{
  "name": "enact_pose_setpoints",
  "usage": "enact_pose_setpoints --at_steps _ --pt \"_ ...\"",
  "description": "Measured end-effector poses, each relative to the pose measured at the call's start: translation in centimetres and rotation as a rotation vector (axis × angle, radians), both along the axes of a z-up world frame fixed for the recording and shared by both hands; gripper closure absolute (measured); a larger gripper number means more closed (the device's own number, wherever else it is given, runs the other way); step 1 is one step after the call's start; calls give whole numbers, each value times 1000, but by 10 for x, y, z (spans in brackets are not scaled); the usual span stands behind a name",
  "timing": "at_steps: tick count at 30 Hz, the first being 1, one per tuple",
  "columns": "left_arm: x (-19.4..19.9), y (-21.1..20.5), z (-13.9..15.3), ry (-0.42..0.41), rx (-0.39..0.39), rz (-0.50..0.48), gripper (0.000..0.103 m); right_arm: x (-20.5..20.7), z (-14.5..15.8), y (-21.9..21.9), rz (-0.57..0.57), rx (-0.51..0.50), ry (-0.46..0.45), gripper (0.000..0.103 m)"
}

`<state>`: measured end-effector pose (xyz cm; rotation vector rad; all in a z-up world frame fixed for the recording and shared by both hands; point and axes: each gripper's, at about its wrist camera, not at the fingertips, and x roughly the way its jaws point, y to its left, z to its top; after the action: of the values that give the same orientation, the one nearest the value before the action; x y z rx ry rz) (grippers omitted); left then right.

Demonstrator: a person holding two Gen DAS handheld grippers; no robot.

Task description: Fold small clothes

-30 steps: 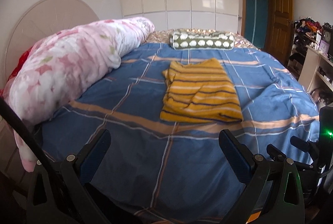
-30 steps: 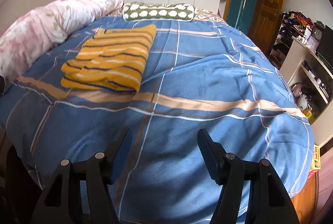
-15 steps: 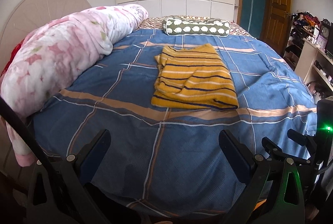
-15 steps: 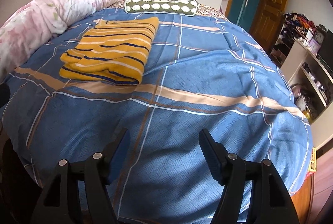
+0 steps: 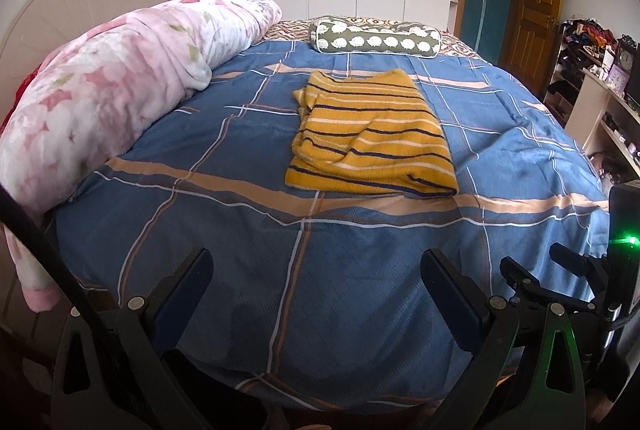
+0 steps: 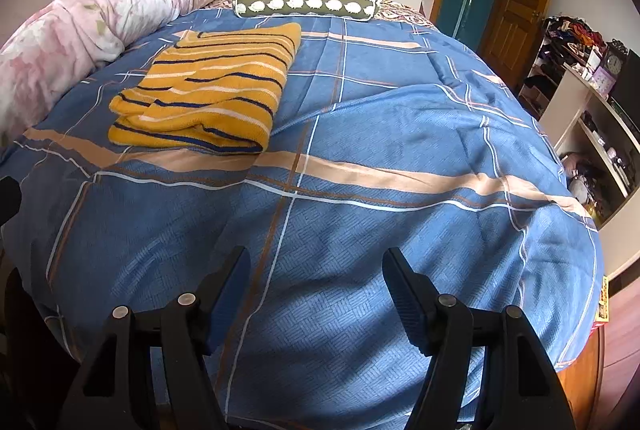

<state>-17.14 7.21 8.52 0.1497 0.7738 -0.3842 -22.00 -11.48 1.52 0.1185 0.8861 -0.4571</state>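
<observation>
1. Plainly, both views look across a bed [image 5: 240,270] covered in a blue plaid cover, with a folded yellow striped sweater [image 5: 370,138] lying flat on it, well beyond both grippers and touched by neither.
2. From the left wrist the sweater sits near the middle of the picture; from the right wrist the same sweater [image 6: 208,98] lies off to the upper left.
3. The left gripper [image 5: 316,286] is spread wide with only bedcover between its fingers; the right gripper [image 6: 316,282] is likewise spread and grips nothing.
4. Only the left wrist view shows part of the other gripper's body at its right edge, with a green light [image 5: 624,240] glowing on it.
5. A rolled pink floral quilt [image 5: 112,90] runs along the left side of the bed, and a green patterned bolster [image 5: 376,40] lies at the far end; both appear in each view.
6. The right wrist view shows more of the white shelf unit [image 6: 592,134] beside the bed, and of the bedcover's rumpled right side.
7. A wooden door [image 5: 536,2] stands at the far right in both.
</observation>
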Motion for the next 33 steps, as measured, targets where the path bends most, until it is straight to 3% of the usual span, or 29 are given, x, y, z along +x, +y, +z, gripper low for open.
enact_pose_setpoints --at_steps 23,33 --pt "0 -3 -12 27 11 -5 0 3 -9 8 5 -20 31 30" --pt "1 -2 -15 32 16 3 0 5 -10 17 -6 -164 58 30"
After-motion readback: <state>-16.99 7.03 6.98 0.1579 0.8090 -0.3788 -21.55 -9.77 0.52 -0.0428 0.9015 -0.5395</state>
